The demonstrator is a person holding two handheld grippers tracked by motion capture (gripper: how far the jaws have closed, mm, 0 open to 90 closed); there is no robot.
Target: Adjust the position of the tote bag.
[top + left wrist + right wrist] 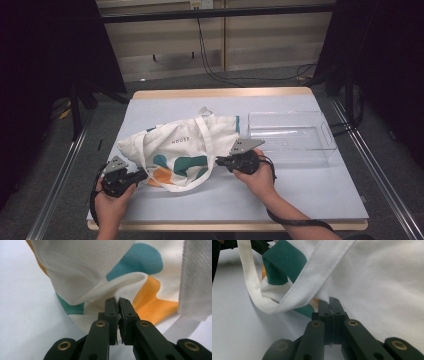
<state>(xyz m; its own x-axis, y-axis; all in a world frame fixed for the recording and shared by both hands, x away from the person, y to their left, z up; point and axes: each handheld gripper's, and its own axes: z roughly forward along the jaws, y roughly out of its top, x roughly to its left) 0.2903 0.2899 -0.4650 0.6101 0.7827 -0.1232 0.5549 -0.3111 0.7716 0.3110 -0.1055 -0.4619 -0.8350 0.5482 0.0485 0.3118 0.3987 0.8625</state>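
Bag (185, 150) lies crumpled at the middle of the desk (310, 195), just left of a clear tray (292, 132). I have my left tool (142, 175) clamped on a fold of cloth at the bag's near left edge, and my right tool (218, 161) clamped on the near right edge, beside the strap (307, 282). In both gripper views the jaws pinch fabric tight. I judge the two grips are set well apart so the cloth can be drawn flat between them
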